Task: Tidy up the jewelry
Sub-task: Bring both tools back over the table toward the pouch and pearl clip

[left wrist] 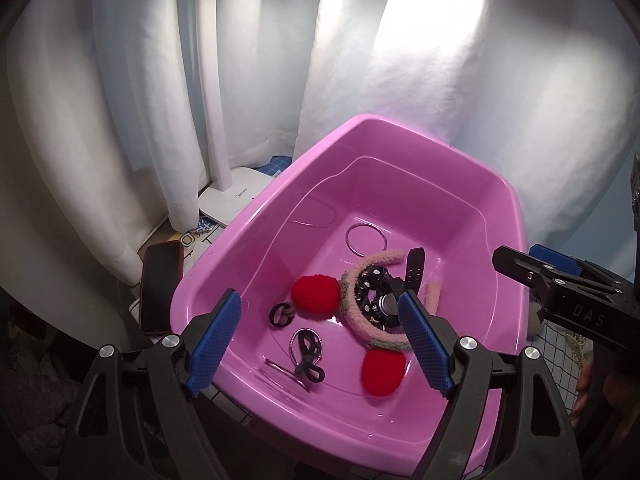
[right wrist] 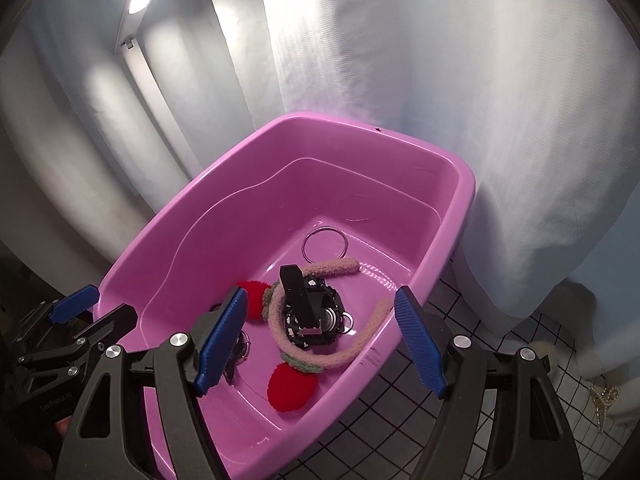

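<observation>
A pink plastic bin [left wrist: 460, 184] [right wrist: 224, 184] holds the jewelry. Inside lie a fuzzy pink headband with red pom-poms [left wrist: 314, 294] [right wrist: 332, 360], a black watch [left wrist: 380, 300] [right wrist: 308, 312], a silver bangle [left wrist: 366, 238] [right wrist: 324, 244], a black knotted hair tie [left wrist: 282, 314], a black bow clip with a ring [left wrist: 306, 354] and a hairpin [left wrist: 286, 370]. My left gripper [left wrist: 320, 344] is open and empty above the bin's near side. My right gripper [right wrist: 320, 344] is open and empty above the bin's near right rim; it also shows in the left wrist view [left wrist: 560, 284].
A phone [left wrist: 160, 286] lies left of the bin beside a white lamp base [left wrist: 230, 200]. White curtains hang behind. A white grid-patterned surface [right wrist: 400, 400] lies under the bin. A pearl piece [right wrist: 604, 400] lies at the far right.
</observation>
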